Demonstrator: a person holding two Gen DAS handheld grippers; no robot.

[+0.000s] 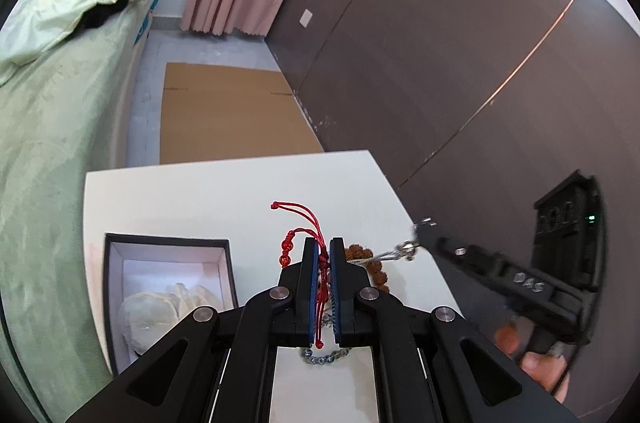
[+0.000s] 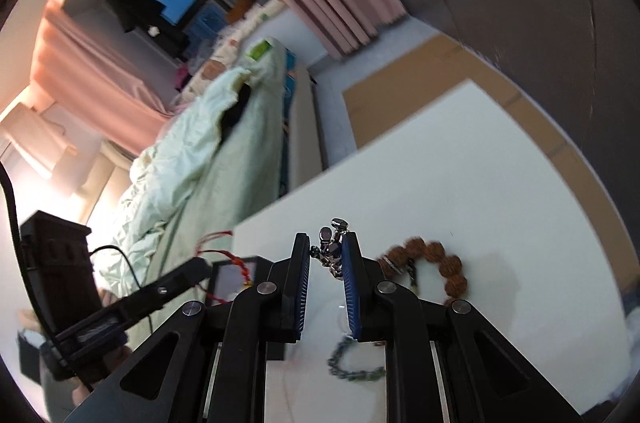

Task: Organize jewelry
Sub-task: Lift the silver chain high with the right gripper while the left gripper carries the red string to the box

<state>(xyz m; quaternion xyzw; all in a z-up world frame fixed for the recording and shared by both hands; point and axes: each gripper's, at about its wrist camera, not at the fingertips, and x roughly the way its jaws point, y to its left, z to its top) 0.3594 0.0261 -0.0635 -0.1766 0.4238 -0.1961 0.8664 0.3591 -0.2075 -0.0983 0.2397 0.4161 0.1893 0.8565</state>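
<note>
Both grippers are mine, raised over the white table [image 1: 224,199]. My left gripper [image 1: 324,255] is pinched tight on the red cord bracelet [image 1: 320,263]: the cord runs down between the blue pads, its knotted tails and red beads sticking out past the fingertips. My right gripper [image 2: 326,255] grips a silver metal bracelet [image 2: 332,251] near its fingertips, with the jaws narrowed but a gap left lower down. Just beside my left gripper, on its left, sits the black jewelry box [image 1: 168,243], open, with pale crumpled wrapping [image 1: 156,307] inside. On the table beyond the right gripper's right finger lies a brown seed-bead bracelet [image 2: 436,259], and under that gripper lies a grey chain [image 2: 352,367], somewhat blurred.
</note>
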